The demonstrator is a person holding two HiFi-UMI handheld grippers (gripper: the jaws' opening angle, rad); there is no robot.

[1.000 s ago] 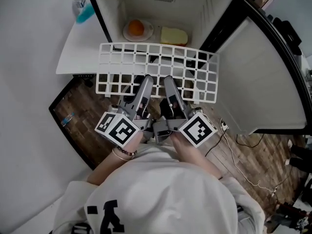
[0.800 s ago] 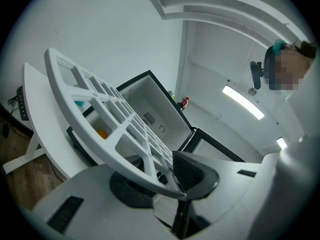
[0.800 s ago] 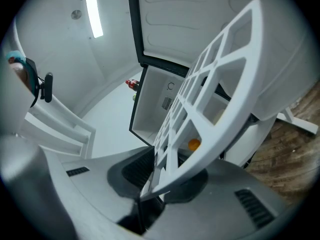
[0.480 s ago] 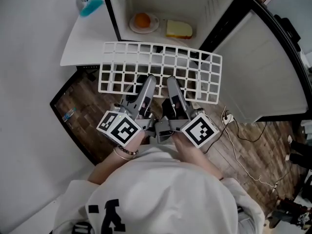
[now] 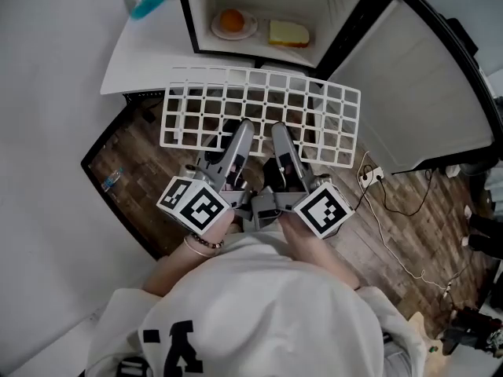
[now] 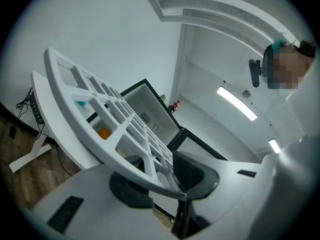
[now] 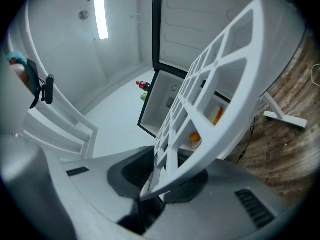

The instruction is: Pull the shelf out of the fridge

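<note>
A white grid shelf (image 5: 259, 112) hangs level in the air in front of the open fridge (image 5: 259, 14), wholly outside its opening. My left gripper (image 5: 242, 134) is shut on the shelf's near edge left of the middle. My right gripper (image 5: 278, 136) is shut on the same edge just to the right. In the left gripper view the shelf (image 6: 105, 129) runs between the black pads (image 6: 195, 176). In the right gripper view the shelf (image 7: 210, 94) slants up from between the pads (image 7: 137, 171).
Inside the fridge an orange on a small plate (image 5: 233, 23) and a yellow block (image 5: 288, 33) lie on the floor of the compartment. The fridge door (image 5: 416, 93) stands open at the right. A white table (image 5: 145, 53) stands left. Cables (image 5: 393, 226) cross the wooden floor.
Both grippers have drawn the shelf back toward me, away from the fridge. Its far edge, earlier at the fridge opening, now stands free of it.
</note>
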